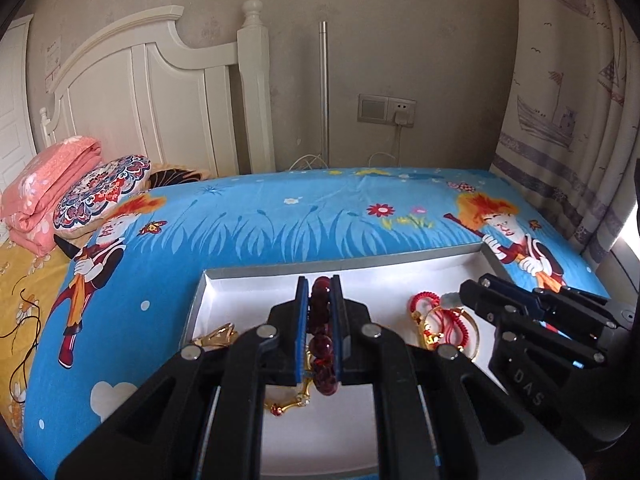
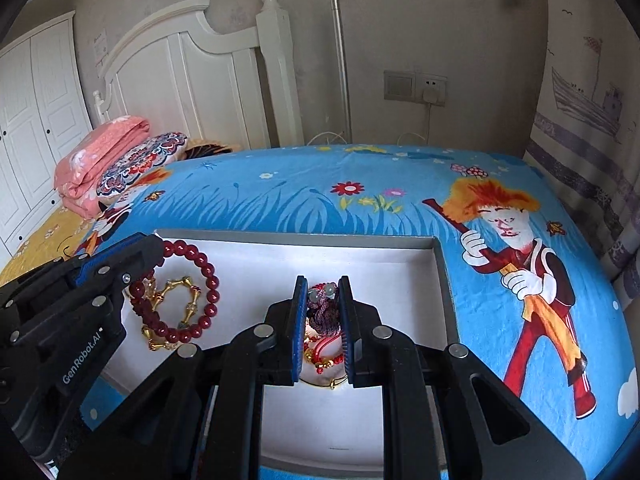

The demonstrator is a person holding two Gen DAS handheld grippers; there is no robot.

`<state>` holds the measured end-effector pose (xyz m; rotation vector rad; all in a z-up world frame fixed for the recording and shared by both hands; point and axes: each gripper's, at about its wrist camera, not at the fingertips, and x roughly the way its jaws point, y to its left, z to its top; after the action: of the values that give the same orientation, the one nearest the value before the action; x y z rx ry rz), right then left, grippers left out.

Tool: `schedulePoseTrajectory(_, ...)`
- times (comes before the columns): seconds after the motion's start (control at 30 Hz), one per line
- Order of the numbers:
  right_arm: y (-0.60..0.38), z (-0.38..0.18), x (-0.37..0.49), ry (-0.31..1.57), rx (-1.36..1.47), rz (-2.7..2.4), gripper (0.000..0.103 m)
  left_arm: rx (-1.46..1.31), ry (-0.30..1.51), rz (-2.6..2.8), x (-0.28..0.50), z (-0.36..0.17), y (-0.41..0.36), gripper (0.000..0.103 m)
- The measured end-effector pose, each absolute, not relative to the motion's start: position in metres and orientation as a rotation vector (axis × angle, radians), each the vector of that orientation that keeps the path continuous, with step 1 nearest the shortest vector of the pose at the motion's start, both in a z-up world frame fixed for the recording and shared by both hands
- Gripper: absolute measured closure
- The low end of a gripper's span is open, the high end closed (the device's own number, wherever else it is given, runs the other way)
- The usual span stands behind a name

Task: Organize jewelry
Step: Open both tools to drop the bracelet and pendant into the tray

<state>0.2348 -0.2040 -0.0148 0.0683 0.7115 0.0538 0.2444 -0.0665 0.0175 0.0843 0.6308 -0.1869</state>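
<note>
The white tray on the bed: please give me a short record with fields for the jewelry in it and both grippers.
surface: white tray on blue cartoon bedsheet
left gripper: jaws shut on dark red bead bracelet
right gripper: jaws shut on red cord jewelry
under bracelet: gold chain in tray
right side of tray: gold bangle
</note>
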Motion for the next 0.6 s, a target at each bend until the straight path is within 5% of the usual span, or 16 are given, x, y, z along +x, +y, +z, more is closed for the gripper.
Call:
schedulePoseTrajectory(0.1,-0.204,-0.021,0.241,0.722,0.057,0.048,0.086,0.083,0.653,-0.168,0.250,0.011,-0.065,0.091)
schedulePoseTrajectory(0.17,-0.206,-0.021,0.242,0.724,0.053,0.045,0.075,0.075,0.655,-0.153,0.252,0.010,-0.061,0.087)
schedulePoseTrajectory(0.2,-0.208,-0.019,0.240,0.713,0.063,0.046,0.066,0.074,0.651,-0.146,0.251,0.010,-0.060,0.081)
schedulePoseTrajectory(0.5,-0.216,0.008,0.188,0.636,0.039,0.077,0.065,0.056,0.518,-0.085,0.205,0.037,-0.034,0.025)
schedulePoseTrajectory(0.6,-0.217,0.011,0.152,0.604,0.041,0.090,0.057,0.049,0.451,-0.059,0.172,0.048,-0.019,0.004)
